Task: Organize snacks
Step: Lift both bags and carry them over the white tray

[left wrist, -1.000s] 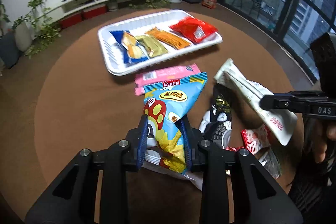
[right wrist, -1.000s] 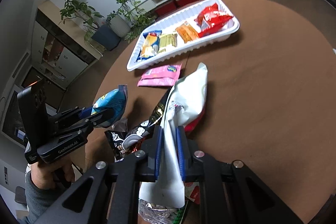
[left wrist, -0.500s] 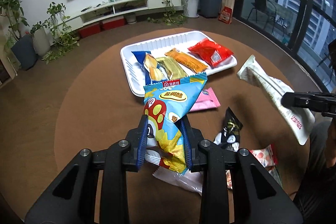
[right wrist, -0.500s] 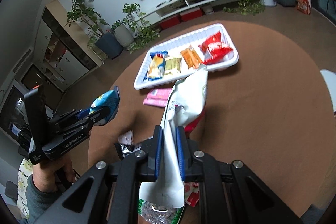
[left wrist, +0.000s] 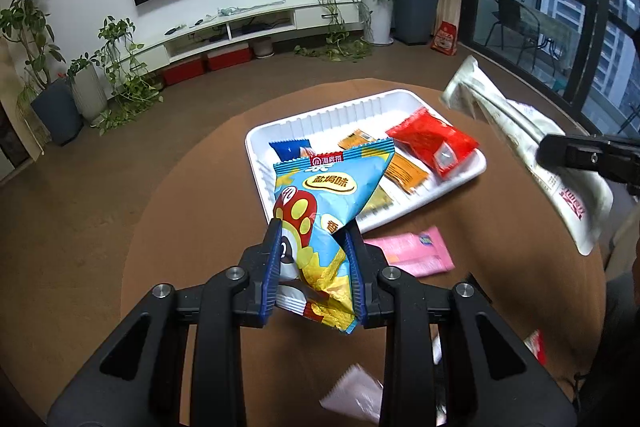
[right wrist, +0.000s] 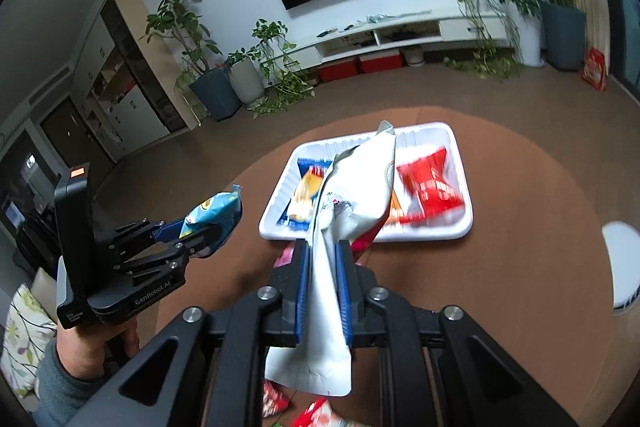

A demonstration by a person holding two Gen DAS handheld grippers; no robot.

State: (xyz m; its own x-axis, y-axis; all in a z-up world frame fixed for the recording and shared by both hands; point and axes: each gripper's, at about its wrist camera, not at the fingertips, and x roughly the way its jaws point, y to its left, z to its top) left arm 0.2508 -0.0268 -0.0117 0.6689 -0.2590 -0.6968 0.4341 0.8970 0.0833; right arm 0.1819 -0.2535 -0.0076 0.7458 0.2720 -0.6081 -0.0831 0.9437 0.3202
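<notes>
My left gripper [left wrist: 314, 231] is shut on a blue snack bag [left wrist: 324, 203] with a red mushroom print, held above the round brown table. My right gripper [right wrist: 323, 247] is shut on a long white pouch [right wrist: 352, 195] that hangs down between its pads. Beyond both lies a white tray [left wrist: 340, 115] with a red packet [left wrist: 434, 143], an orange packet [left wrist: 404, 173] and a blue one [left wrist: 286, 149] in it. In the right wrist view the left gripper [right wrist: 192, 231] with its blue bag [right wrist: 214, 213] is at the left, level with the tray's [right wrist: 276, 227] near side.
A pink packet [left wrist: 412, 253] lies on the table just before the tray. More loose packets [right wrist: 320, 413] lie near the table's front edge. A white round object [right wrist: 622, 263] sits at the far right. Plants, a TV shelf and windows ring the room.
Both grippers rose and moved toward the tray, each still holding its bag. The tray now sits closer and lower in both views; the loose packets have dropped toward the bottom edge.
</notes>
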